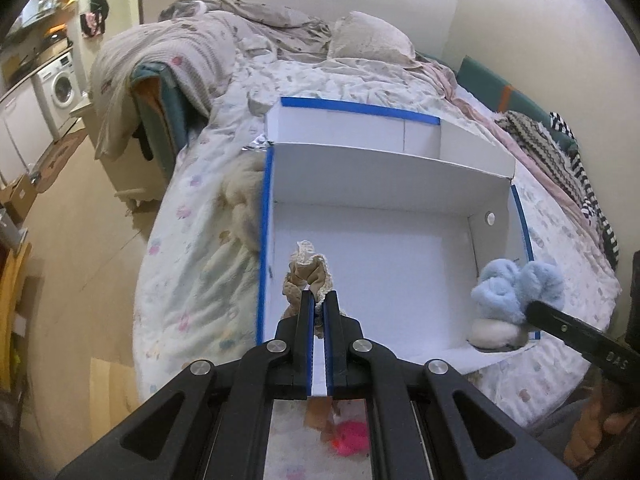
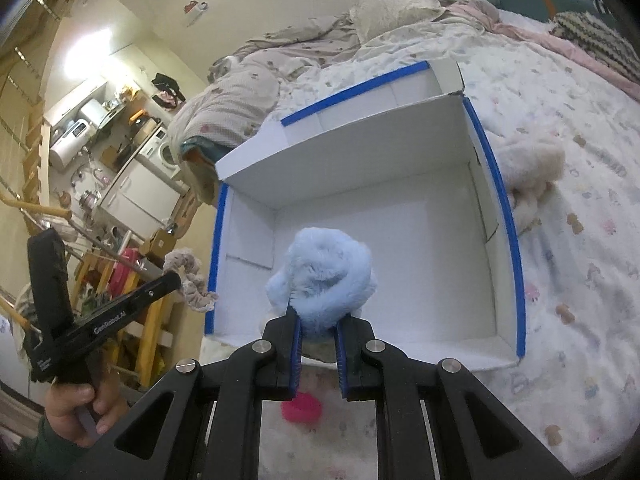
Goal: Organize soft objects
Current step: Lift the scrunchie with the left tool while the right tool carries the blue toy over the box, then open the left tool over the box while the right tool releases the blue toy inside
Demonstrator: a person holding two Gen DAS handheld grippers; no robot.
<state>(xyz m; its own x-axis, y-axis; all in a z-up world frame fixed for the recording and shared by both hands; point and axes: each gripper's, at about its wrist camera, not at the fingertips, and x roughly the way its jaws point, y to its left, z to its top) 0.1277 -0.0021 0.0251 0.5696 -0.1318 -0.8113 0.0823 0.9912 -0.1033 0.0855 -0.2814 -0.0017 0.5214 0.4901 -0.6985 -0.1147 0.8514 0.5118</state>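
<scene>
A white cardboard box (image 1: pixel 372 272) with blue-taped edges lies open on the bed; it also shows in the right wrist view (image 2: pixel 400 240). My left gripper (image 1: pixel 319 300) is shut on a beige lace-trimmed scrunchie (image 1: pixel 310 268) and holds it over the box's near left corner; the scrunchie also shows in the right wrist view (image 2: pixel 190 280). My right gripper (image 2: pixel 318 320) is shut on a fluffy light blue soft object (image 2: pixel 328 276) and holds it over the box's near edge; the object also shows in the left wrist view (image 1: pixel 516 290).
A cream fluffy item (image 2: pixel 532 168) lies on the bed beside the box. A pink object (image 2: pixel 302 406) lies on the bedspread below the grippers. Crumpled bedding and pillows (image 1: pixel 360 36) fill the far end of the bed. Kitchen units and a washing machine (image 1: pixel 60 88) stand to the left.
</scene>
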